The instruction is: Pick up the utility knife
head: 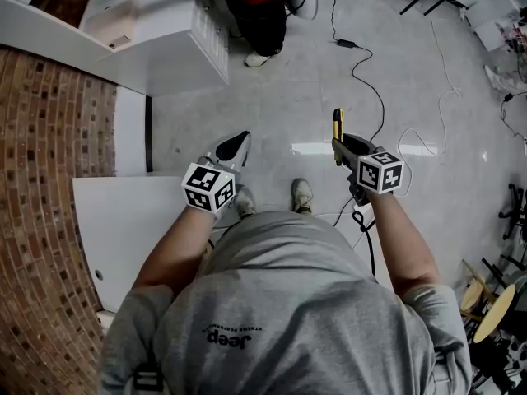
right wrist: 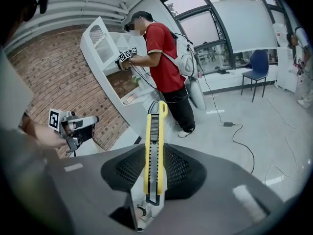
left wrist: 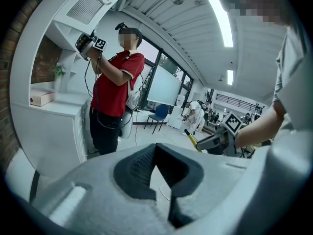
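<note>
The yellow and black utility knife (head: 338, 124) (right wrist: 154, 126) is held in the air over the grey floor. My right gripper (head: 338, 145) (right wrist: 155, 153) is shut on its lower part, and the knife's yellow end sticks out past the jaws. The left gripper view also catches the knife (left wrist: 190, 137) at its right, in the right gripper (left wrist: 208, 142). My left gripper (head: 244, 137) (left wrist: 156, 148) hangs at about the same height to the left. Its jaws meet at the tips with nothing between them. It shows as well in the right gripper view as the left gripper (right wrist: 80, 125).
A white table (head: 115, 220) stands at my left by a brick wall (head: 49, 179). Ahead, a person in a red shirt (head: 255, 6) (right wrist: 164, 58) works at a white cabinet (head: 156, 39). Cables (head: 370, 89) run over the floor; stools (head: 494, 311) stand at right.
</note>
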Demonstrator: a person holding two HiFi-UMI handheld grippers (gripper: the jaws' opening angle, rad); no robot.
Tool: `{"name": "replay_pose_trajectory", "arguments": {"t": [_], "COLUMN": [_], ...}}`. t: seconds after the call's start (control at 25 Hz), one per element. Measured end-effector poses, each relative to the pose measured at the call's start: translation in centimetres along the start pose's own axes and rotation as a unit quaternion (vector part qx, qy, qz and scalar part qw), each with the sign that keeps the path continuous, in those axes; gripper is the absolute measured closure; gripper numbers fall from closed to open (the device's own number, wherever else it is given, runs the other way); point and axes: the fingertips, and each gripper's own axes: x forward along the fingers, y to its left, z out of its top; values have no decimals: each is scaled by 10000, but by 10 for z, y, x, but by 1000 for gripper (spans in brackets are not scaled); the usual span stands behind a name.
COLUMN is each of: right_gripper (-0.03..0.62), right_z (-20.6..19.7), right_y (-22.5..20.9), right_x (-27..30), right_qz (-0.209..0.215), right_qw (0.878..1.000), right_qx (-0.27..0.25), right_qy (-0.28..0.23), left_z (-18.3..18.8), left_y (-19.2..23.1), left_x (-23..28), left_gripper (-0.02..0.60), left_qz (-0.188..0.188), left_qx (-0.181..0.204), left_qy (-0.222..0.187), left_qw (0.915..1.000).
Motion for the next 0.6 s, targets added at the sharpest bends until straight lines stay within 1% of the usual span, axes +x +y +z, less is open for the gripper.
{"name": "replay_pose_trajectory", "arguments": {"t": [0.2, 0.6], "right_gripper": [470, 470], "right_z": [2, 3], "right_y": [5, 9], "right_x": [2, 4], "right_qz": [88, 116], "right_qw": [10000, 9999], "right_qx": [-39, -38], "right_qy": [-21, 15], "left_z": [0, 0], "left_y": [-2, 0], "left_x": [-4, -11], "left_gripper": [584, 584], "left_qz": [31, 56], "left_qx": [-46, -65], "left_qy": [-58, -102], "left_qw": [10000, 9999]}}
